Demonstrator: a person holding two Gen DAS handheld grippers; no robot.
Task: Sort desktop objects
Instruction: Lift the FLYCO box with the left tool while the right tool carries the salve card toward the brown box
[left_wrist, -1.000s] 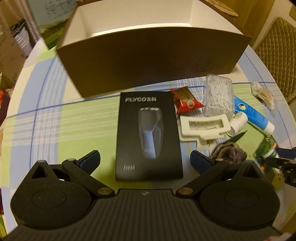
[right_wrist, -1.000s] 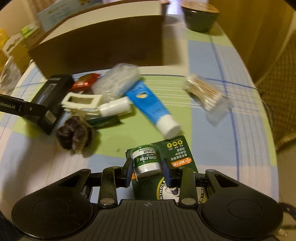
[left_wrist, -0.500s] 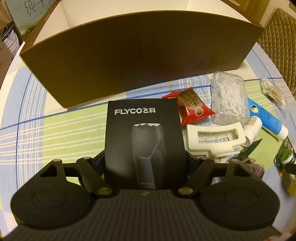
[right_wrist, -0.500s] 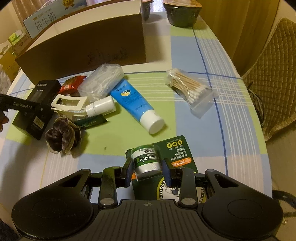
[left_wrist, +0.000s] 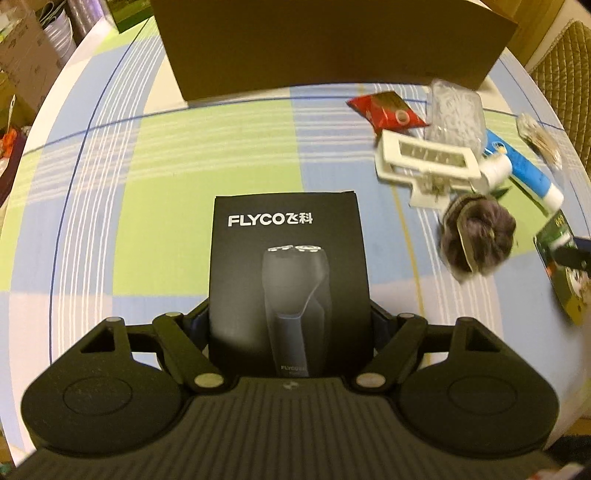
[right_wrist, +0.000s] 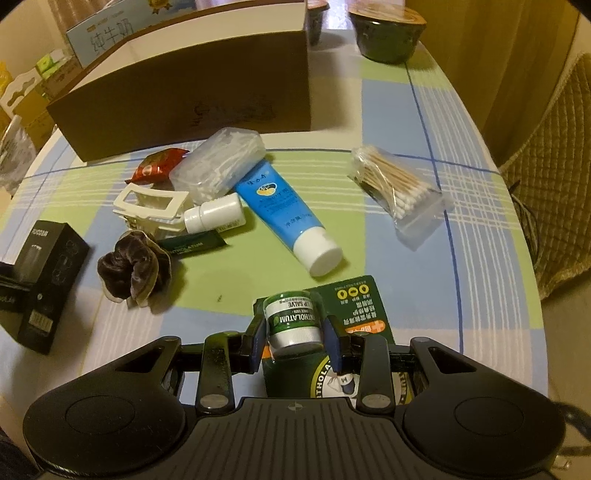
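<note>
Checked bench (left_wrist: 155, 155) clutter lies beyond our fingers: left gripper (left_wrist: 290, 325) clamps the shaver box (left_wrist: 288, 266), right gripper (right_wrist: 293, 338) clamps the lip salve (right_wrist: 291, 321); next, we lift both toward the cardboard box (right_wrist: 192, 96).

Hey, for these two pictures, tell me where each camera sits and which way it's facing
Left wrist: rides the left gripper, looking steeply down at the black Flyco shaver box clamped in its jaws, brown cardboard box beyond.
Right wrist: rides the right gripper, looking down at the green lip salve jar it grips, clutter ahead.
Shared: shaver box, brown velvet scrunchie, white hair claw clip, blue tube.
</note>
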